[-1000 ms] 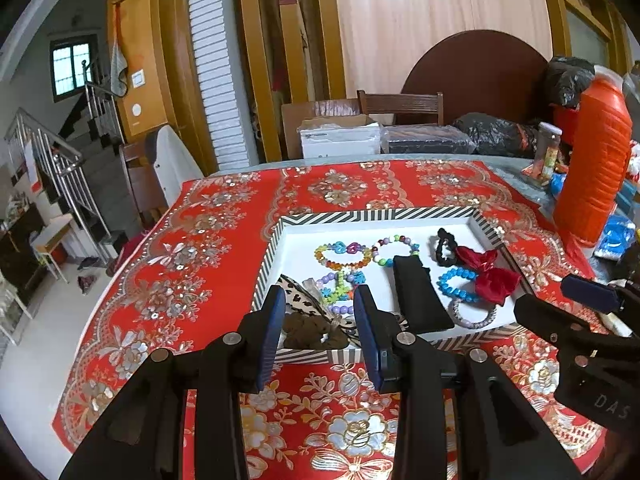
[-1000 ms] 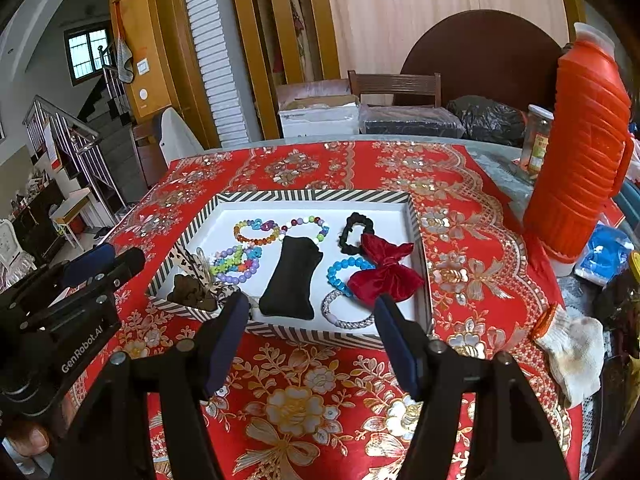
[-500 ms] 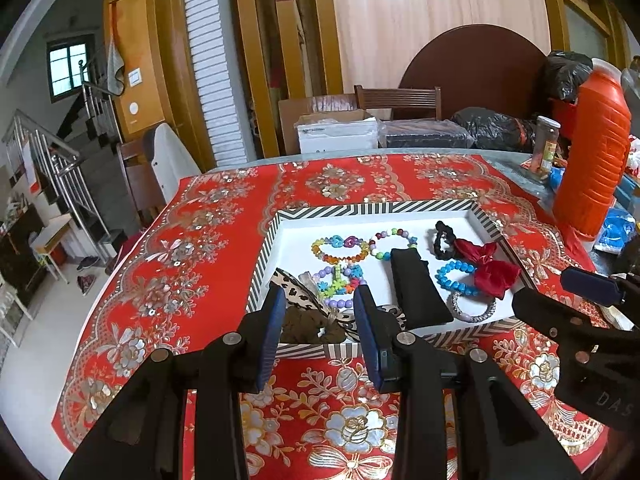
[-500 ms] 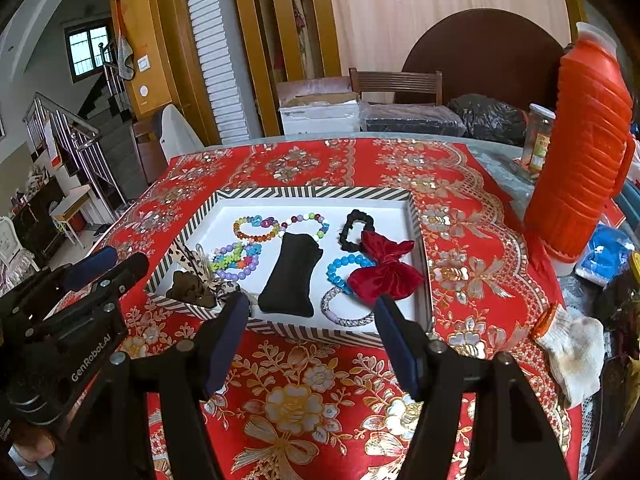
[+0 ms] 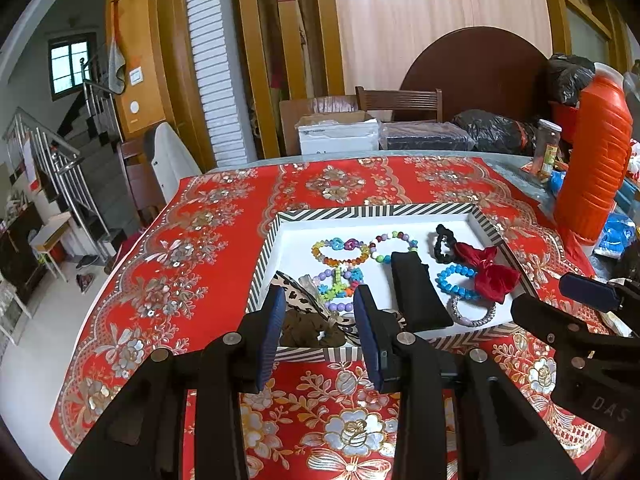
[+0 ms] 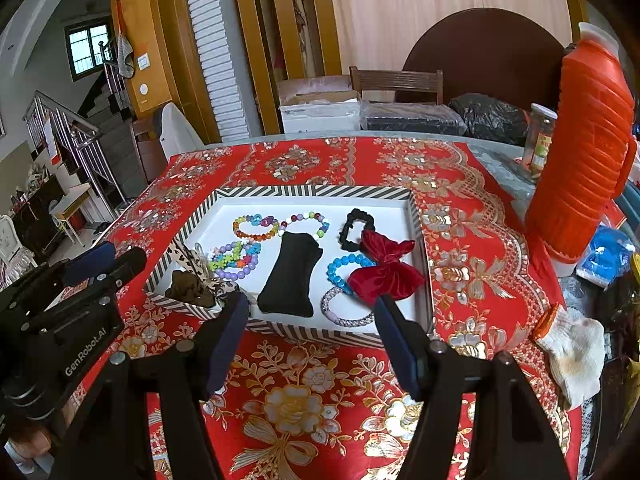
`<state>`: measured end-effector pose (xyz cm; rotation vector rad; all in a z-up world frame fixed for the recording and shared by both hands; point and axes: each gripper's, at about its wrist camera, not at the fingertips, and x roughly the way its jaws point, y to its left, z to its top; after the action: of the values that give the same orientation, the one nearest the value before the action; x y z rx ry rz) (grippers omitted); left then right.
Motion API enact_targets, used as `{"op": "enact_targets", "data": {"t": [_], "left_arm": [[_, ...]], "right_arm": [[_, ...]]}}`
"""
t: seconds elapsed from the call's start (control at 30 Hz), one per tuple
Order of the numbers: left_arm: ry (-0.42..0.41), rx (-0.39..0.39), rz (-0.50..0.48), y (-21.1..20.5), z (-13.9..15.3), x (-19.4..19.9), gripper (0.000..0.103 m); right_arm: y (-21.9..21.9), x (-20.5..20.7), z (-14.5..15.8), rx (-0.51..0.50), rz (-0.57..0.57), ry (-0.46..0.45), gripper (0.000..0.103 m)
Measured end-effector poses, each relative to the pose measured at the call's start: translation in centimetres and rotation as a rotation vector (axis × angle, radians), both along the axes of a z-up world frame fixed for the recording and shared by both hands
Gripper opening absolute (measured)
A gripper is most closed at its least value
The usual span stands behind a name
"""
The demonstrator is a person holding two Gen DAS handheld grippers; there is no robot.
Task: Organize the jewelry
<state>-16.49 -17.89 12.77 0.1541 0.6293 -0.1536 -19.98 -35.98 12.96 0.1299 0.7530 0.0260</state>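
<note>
A red flowery cloth [image 6: 304, 400] covers the table. On it sits a striped tray [image 6: 320, 191] with a white floor, and the jewelry lies inside: bead bracelets [image 6: 256, 227], a black pouch [image 6: 290, 276], a red bow [image 6: 386, 274]. Right of the tray stand an orange flask [image 6: 580, 152] and a jar [image 6: 540, 136]. Behind the tray are a chair [image 6: 396, 82] and boxes [image 6: 320, 110]; far left of it, stairs [image 5: 56, 160] go up. The left gripper [image 5: 318, 332] and right gripper [image 6: 310, 340] hang near the tray's front edge, jaws open, holding nothing.
</note>
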Motion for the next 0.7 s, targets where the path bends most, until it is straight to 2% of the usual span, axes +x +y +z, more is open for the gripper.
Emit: {"op": "enact_targets", "data": {"t": [0.7], "left_arm": [[0.01,-0.006,-0.004,-0.28,-0.38,0.2,0.038]], "right_arm": [[0.17,0.34,-0.57,-0.005,0.007,0.012,0.069]]}}
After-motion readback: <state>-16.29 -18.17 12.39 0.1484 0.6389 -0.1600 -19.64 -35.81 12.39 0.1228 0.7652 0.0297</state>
